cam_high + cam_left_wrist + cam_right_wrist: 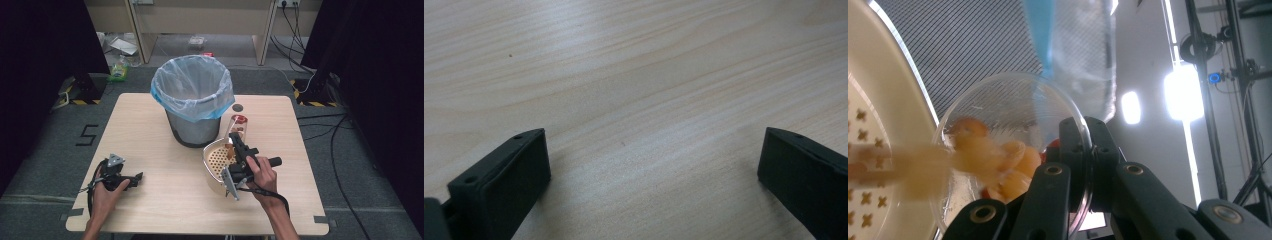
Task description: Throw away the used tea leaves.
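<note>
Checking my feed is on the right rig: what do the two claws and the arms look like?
Both are black two-jaw tools. The left claw carries a grey three-cornered plate and a black cable. The right claw has a grey plate too, and a trailing black cable. Forearms are bare, no sleeves showing.

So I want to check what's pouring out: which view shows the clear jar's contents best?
The right gripper view: the clear jar sits close, with orange pieces spilling toward the cream strainer. The high view shows the jar small, tilted over the strainer. The left gripper view shows bare table.
</note>
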`<action>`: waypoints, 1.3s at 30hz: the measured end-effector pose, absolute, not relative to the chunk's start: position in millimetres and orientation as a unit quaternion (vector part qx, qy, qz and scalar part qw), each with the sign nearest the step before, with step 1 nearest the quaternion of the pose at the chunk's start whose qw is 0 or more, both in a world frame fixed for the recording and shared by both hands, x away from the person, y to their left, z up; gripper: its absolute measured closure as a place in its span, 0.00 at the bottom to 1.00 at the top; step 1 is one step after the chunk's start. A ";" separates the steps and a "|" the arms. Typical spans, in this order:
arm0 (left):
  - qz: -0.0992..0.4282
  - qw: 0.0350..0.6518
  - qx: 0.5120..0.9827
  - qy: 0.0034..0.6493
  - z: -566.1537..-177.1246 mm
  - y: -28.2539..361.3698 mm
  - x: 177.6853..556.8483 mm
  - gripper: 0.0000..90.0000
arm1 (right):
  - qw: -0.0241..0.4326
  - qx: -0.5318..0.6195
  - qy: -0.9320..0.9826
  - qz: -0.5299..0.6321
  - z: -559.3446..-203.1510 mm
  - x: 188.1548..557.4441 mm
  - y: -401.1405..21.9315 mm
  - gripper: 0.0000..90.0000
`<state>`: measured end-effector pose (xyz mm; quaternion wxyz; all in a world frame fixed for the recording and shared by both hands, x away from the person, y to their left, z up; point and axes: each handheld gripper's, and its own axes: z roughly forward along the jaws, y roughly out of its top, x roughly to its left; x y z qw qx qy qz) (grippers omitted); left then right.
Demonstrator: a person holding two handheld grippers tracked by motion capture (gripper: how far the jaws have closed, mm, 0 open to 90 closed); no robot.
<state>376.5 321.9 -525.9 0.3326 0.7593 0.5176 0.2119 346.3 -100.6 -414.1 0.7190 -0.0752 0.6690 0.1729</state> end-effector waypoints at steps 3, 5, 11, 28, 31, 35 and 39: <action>0.212 0.333 0.759 0.518 -525.9 322.0 376.5 0.00 | 0.721 -0.080 0.668 0.165 -415.2 347.0 -101.3 0.98; 0.212 0.333 0.759 0.517 -525.9 322.0 376.5 0.00 | 0.732 -0.090 0.654 0.169 -411.7 342.2 -100.2 0.98; 0.212 0.332 0.760 0.517 -525.8 322.0 376.5 0.00 | 0.734 -0.103 0.652 0.160 -414.5 344.5 -99.9 0.98; 0.211 0.333 0.759 0.518 -525.9 321.9 376.6 0.00 | 0.742 -0.111 0.642 0.158 -410.4 341.2 -97.3 0.98; 0.212 0.333 0.759 0.518 -525.9 321.9 376.5 0.00 | 0.743 -0.114 0.641 0.158 -410.9 342.7 -96.1 0.98; 0.211 0.332 0.760 0.517 -525.8 322.0 376.6 0.00 | 0.754 -0.112 0.628 0.156 -402.2 339.6 -97.5 0.98; 0.211 0.332 0.760 0.517 -525.8 322.0 376.6 0.00 | 0.749 -0.095 0.632 0.176 -395.1 339.2 -100.5 0.98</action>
